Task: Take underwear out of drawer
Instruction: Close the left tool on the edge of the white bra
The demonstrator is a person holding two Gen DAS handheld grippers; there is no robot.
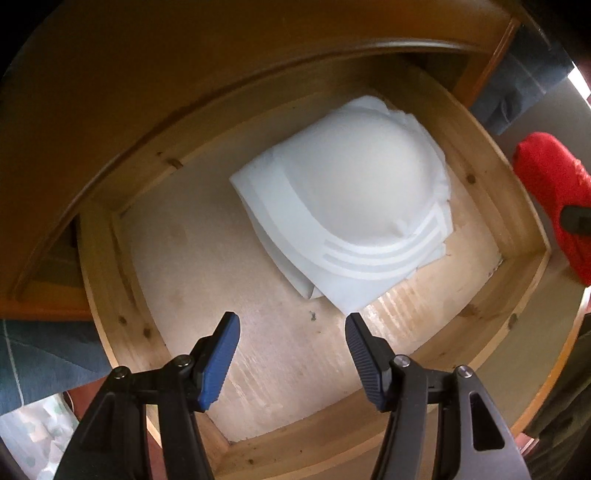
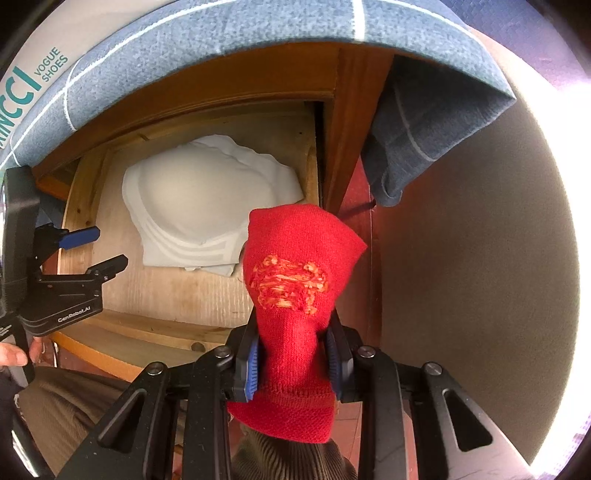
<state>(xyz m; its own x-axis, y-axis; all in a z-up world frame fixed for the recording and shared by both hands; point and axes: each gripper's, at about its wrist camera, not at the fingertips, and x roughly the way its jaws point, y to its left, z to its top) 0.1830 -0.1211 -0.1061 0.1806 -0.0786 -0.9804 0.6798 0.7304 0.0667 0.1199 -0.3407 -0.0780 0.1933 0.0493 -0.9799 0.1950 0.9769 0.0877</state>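
Observation:
A white padded underwear piece lies folded on the floor of the open wooden drawer, toward its back right. My left gripper hangs open above the bare drawer floor just in front of it, nothing between its blue pads. In the right wrist view the same white piece lies in the drawer, with the left gripper at its left. My right gripper is shut on a red knitted garment with an orange patch, held outside the drawer's right front corner.
A blue cloth drapes over the cabinet top and hangs down at the right side. A shoe box sits on top at the left. A person's hand holds the left gripper's handle.

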